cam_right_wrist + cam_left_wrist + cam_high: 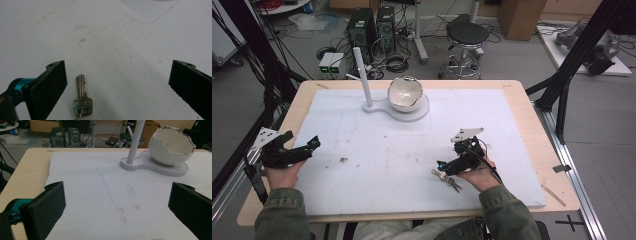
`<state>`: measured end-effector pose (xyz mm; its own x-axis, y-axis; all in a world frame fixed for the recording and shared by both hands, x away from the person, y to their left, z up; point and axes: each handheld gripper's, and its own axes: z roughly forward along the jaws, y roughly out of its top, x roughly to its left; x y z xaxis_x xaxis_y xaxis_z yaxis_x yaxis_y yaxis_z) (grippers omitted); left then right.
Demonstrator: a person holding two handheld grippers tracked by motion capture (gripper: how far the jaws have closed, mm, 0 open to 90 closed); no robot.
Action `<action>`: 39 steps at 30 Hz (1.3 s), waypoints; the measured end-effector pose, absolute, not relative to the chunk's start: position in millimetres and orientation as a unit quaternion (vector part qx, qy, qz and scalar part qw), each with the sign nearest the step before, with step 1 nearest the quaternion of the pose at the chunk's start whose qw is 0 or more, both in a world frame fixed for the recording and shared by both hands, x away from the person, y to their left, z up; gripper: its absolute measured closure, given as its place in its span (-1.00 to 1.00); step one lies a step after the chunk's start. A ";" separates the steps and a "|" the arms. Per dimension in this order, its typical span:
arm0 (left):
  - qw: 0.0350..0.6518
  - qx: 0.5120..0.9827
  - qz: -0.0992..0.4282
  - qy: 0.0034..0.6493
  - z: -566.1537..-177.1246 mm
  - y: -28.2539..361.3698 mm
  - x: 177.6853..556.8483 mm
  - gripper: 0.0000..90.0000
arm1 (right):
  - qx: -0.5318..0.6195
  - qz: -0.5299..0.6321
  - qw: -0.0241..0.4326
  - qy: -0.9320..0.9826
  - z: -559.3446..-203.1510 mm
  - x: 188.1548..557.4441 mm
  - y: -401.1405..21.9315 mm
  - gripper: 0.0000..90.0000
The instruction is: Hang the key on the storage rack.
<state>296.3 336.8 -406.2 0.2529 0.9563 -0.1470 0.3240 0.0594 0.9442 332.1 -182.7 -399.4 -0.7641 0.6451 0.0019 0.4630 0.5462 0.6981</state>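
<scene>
A small bunch of metal keys (447,179) lies on the white mat near the front, just left of my right gripper (443,167). In the right gripper view the keys (82,100) rest flat on the mat close to the left jaw, and the right gripper (117,82) is open with its jaws wide apart. My left gripper (314,143) is held at the mat's left edge, open, with nothing between its jaws (115,207). A white eggshell-shaped bowl (405,93) with a silver rim sits on a white stand base beside an upright post (363,77).
The white mat (377,150) covers most of the wooden table (532,125). The bowl (172,147) and post (135,142) stand at the far middle. A wooden stick (553,195) lies near the table's right front corner. Computers, a stool and cables stand on the floor beyond.
</scene>
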 end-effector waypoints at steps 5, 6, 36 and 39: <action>0.504 0.611 0.313 0.524 -406.5 336.6 296.7 -0.96 | 0.317 0.342 0.115 0.877 -402.3 331.6 -179.1 -0.99; 0.504 0.611 0.313 0.524 -406.5 336.6 296.7 -0.96 | 0.316 0.339 0.114 0.879 -402.9 331.6 -178.3 -0.99; 0.501 0.617 0.309 0.523 -408.4 335.4 297.7 -0.96 | 0.269 0.268 0.047 0.924 -415.2 334.0 -154.3 -0.59; 0.501 0.617 0.310 0.522 -408.4 335.1 297.5 -0.96 | 0.262 0.262 0.044 0.928 -415.1 333.4 -150.4 -0.41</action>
